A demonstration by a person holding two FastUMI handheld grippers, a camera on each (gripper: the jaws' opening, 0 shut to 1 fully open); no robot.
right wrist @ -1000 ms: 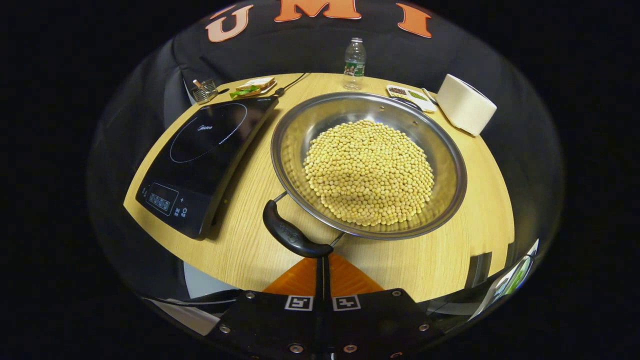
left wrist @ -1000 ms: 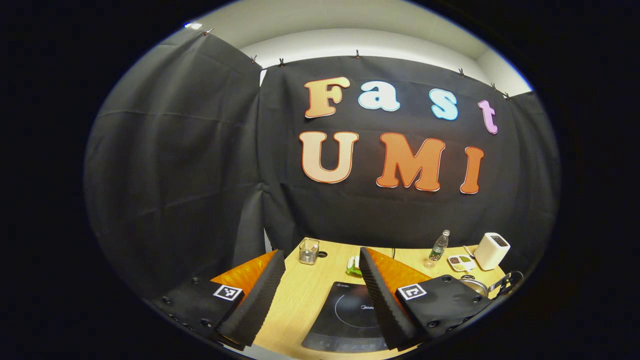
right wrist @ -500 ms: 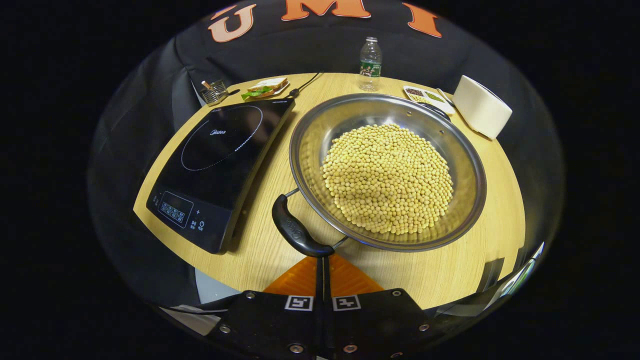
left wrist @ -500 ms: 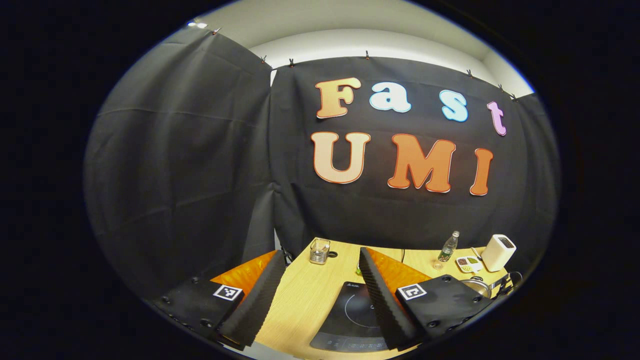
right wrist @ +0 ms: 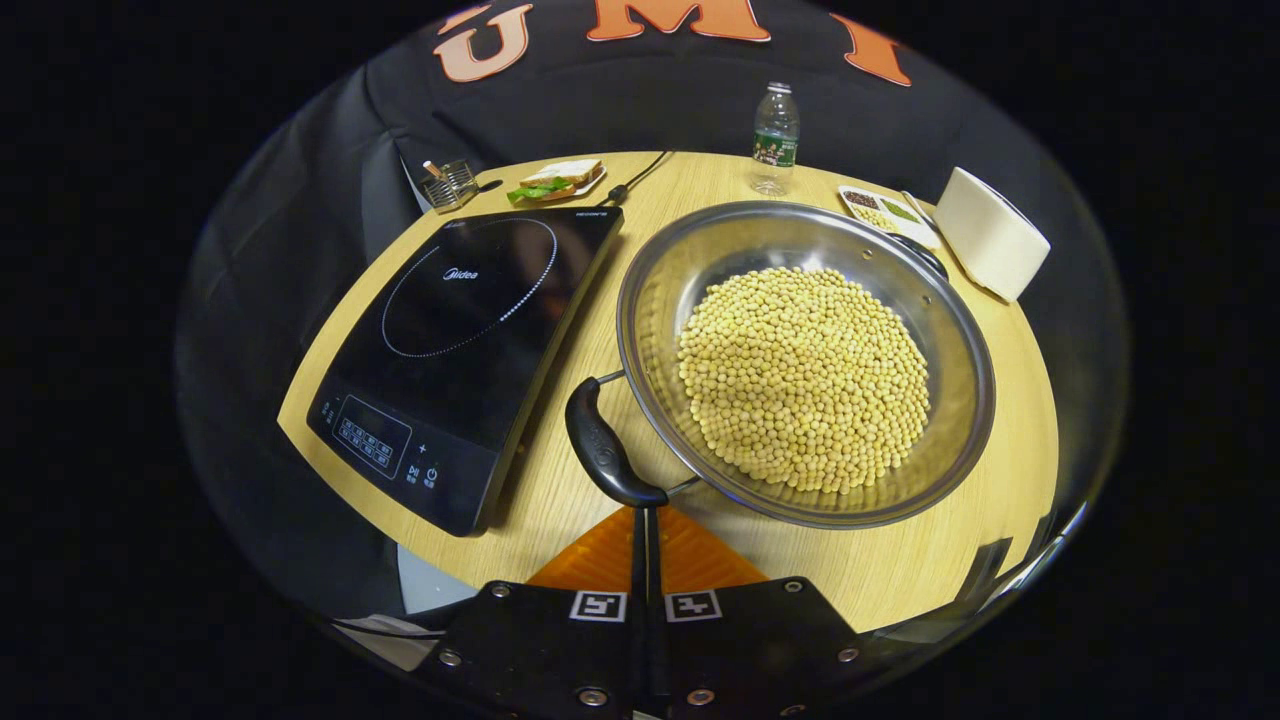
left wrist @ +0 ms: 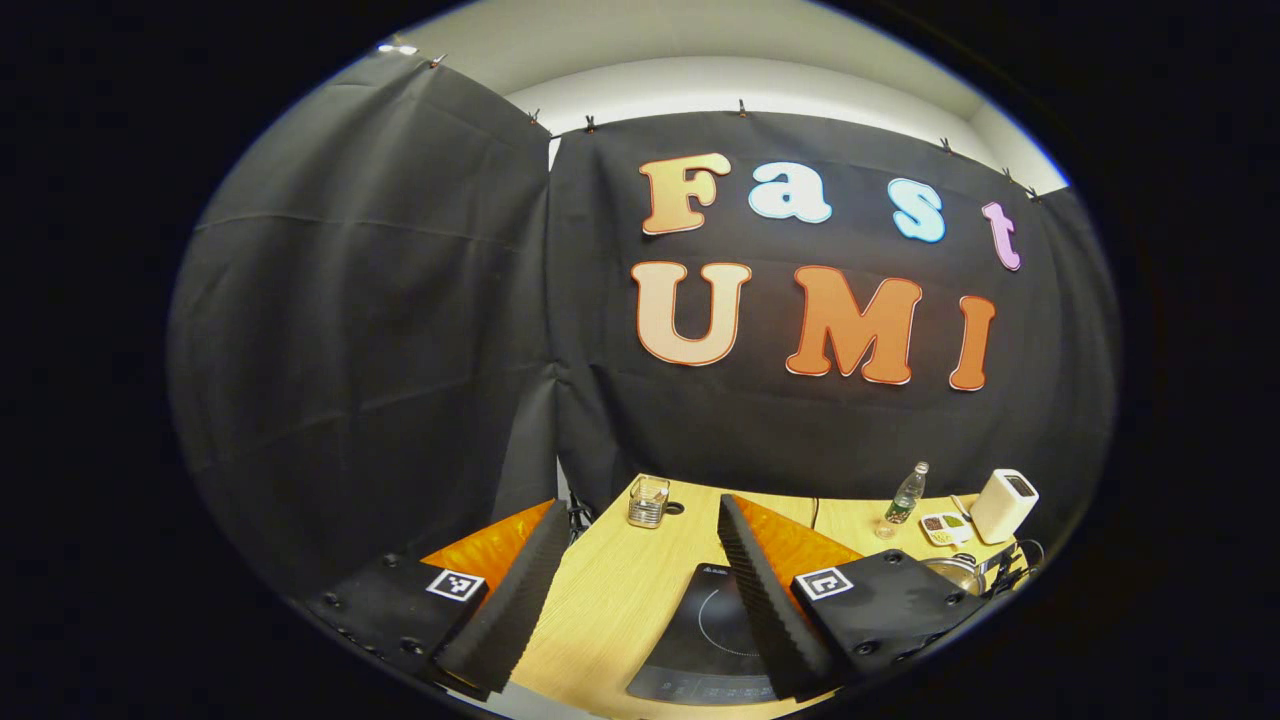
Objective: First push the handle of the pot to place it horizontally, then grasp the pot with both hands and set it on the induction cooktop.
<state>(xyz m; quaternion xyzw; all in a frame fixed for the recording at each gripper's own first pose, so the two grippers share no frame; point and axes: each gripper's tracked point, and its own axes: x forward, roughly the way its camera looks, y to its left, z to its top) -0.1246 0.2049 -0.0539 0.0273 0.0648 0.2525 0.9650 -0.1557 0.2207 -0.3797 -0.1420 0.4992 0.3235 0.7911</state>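
The pot (right wrist: 805,365), a wide steel pan heaped with yellow beans (right wrist: 805,378), sits on the table (right wrist: 930,590) just right of the cooktop (right wrist: 470,345) in the right gripper view, a narrow strip of bare wood between them. Its black near handle (right wrist: 605,455) sticks out toward the table's front edge, slanting along the cooktop's right side with little room between; the far handle (right wrist: 925,258) peeks over the back rim. The cooktop's glass is bare. Behind the pot stand a bottle (right wrist: 775,140), a small tray (right wrist: 885,210) and a white box (right wrist: 990,248); behind the cooktop lie a sandwich plate (right wrist: 555,180) and a wire holder (right wrist: 450,183). The right gripper (right wrist: 645,520) has its fingers pressed together, nothing between them, and their tip meets the near handle's lower end; whether it truly touches I cannot tell. In the left gripper view the left gripper (left wrist: 635,585) is held above the table's left front, fingers wide apart and empty, the cooktop (left wrist: 715,640) seen between and below them, and the pot (left wrist: 955,572) shows small at the far right by the table edge.
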